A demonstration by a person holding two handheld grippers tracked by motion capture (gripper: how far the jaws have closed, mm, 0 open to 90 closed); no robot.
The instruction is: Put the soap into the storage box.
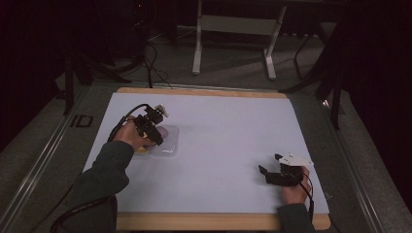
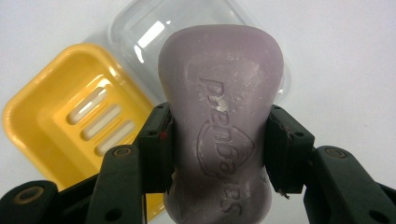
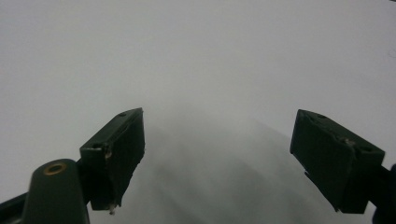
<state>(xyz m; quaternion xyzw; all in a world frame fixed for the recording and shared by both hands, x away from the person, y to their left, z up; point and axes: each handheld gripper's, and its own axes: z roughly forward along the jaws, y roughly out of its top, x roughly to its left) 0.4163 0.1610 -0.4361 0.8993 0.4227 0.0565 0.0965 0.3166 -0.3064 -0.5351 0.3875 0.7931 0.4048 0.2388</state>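
Left tongs [image 2: 217, 144] clamp a purple soap bar [image 2: 222, 93] at its narrow waist, held over the yellow soap dish [image 2: 56, 116] and clear lid [image 2: 140, 32]. Soap looks rigid, slick, likely moderately heavy; waist grip seems safest. Right tongs [image 3: 217, 154] gape wide, empty, above the tabletop [image 1: 228, 131].

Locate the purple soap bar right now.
In the left gripper view, the purple soap bar is clamped in the left gripper, above the yellow dish and clear lid.
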